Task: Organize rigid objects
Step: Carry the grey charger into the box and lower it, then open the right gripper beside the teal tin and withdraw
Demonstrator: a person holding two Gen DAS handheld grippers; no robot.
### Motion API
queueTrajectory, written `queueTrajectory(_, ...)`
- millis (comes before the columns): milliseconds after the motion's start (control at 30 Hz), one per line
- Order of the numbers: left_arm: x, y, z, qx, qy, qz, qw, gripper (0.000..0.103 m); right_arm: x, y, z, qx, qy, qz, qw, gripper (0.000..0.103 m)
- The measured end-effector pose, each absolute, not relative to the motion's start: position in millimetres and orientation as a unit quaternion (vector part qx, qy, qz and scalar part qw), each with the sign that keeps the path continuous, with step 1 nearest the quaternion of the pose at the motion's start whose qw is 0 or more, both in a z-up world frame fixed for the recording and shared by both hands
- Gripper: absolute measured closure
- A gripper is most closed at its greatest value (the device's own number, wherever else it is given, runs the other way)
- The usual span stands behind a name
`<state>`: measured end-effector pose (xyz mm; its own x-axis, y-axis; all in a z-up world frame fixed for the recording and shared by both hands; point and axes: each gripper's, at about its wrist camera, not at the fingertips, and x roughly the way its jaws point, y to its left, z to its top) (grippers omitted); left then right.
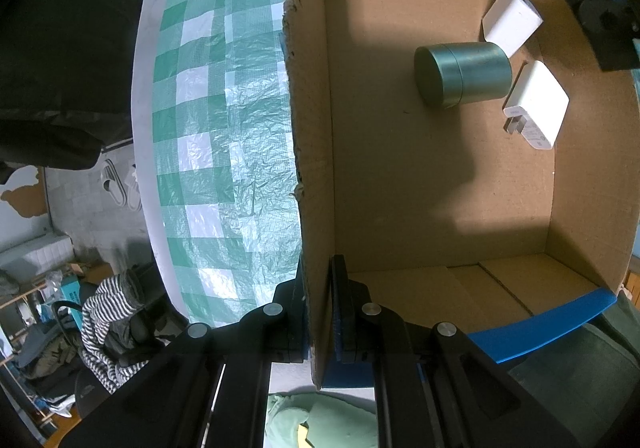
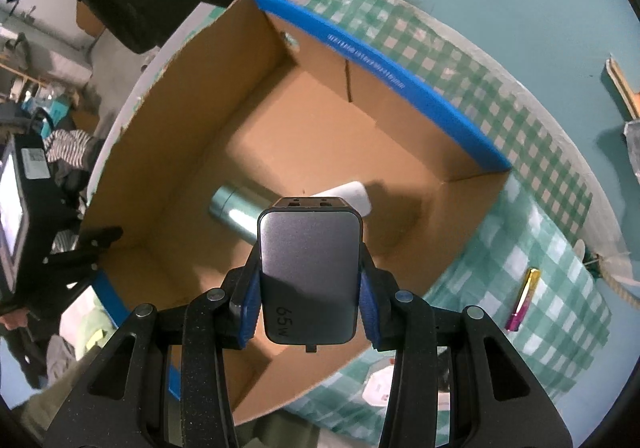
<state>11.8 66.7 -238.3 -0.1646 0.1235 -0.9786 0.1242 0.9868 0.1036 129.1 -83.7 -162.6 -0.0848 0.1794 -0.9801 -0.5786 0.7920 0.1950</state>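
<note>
Now right jaws clamp grey charger (image 2: 309, 272) above cardboard box (image 2: 420, 96).

The left claw (image 1: 318, 312) points steeply downward, clamped tight on the cardboard box wall (image 1: 310, 168); the right claw (image 2: 308, 288) points down, pinching a grey charger (image 2: 310, 268) between its blue pads (image 2: 250, 304)

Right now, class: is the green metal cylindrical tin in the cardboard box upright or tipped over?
Tipped over: the green metal cylindrical tin lies on its side on the cardboard box floor.
</note>
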Motion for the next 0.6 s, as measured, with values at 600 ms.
queueTrajectory(600,13,67,-237,0.085,0.762,-0.001,0.642,0.094,118,-70,-178,-0.179,0.679,0.287,0.652,0.061)
